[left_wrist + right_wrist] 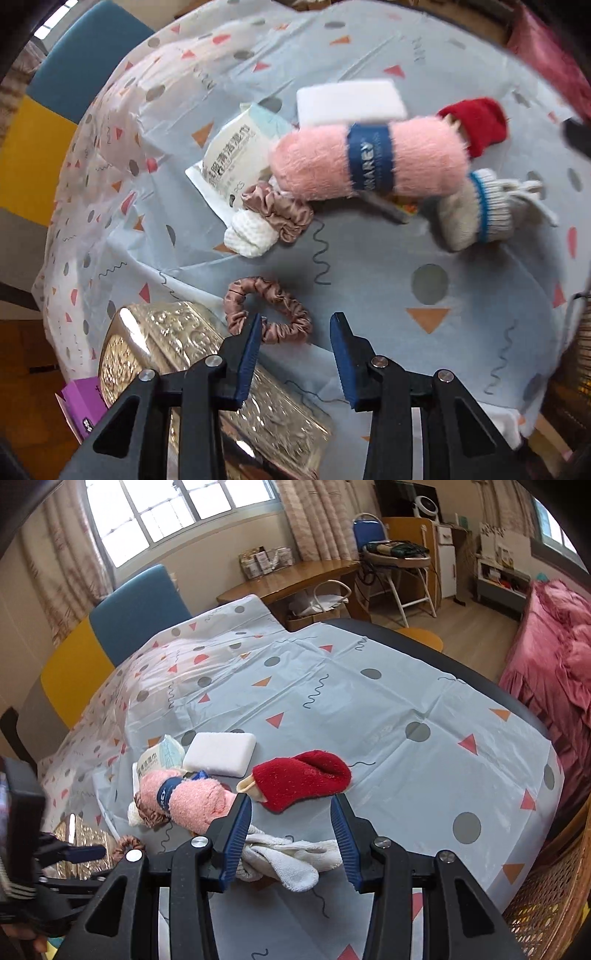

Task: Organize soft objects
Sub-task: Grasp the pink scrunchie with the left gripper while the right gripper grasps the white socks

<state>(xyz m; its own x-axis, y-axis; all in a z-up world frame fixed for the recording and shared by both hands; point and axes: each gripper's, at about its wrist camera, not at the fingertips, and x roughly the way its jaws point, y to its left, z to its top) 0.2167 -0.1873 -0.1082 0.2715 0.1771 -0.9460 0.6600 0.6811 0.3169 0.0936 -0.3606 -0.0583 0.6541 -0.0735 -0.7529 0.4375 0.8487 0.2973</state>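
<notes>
My left gripper [298, 325] points down at the patterned tablecloth [369, 288], open; a pink satin scrunchie [266, 310] lies flat by its left fingertip and reaches partly between the fingers. A fuzzy pink roll with a blue band [365, 158] [192, 801], a red sock [476, 125] [303, 775] and a grey-white sock [476, 206] [280, 856] lie farther off. My right gripper [291, 805] hovers open, with the grey-white sock on the cloth below its fingers and the red sock just past the tips. A second scrunchie [277, 214] rests against a white knitted piece [247, 236].
An embossed silver box [207, 369] [81, 838] stands beside the left gripper, with a purple box [81, 406] behind it. A white sponge [347, 99] [221, 753] and a wipes pack [229, 158] lie behind the roll. A blue and yellow chair [122, 627] and a wicker basket [546, 904] flank the table.
</notes>
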